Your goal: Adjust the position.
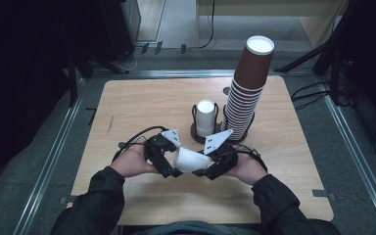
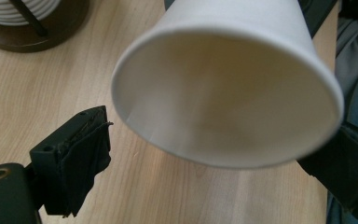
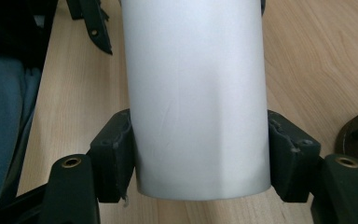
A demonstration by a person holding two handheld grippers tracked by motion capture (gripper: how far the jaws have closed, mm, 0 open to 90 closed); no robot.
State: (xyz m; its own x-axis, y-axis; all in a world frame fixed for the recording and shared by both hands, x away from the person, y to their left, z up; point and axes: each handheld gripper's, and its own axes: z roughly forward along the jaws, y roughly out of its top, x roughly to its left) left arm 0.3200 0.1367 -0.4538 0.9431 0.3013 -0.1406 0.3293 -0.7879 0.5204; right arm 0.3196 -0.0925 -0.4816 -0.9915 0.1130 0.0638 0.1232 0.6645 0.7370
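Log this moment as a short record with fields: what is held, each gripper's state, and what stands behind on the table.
held item: white paper cup, lying on its side between the two grippers above the table
right gripper: shut on the cup's base end, a pad pressed on each side
left gripper: open at the cup's rim, pads apart from it
cup mouth: faces the left gripper's camera, inside looks empty
behind: white cup upside down in a dark holder; tall leaning stack of brown cups to its right
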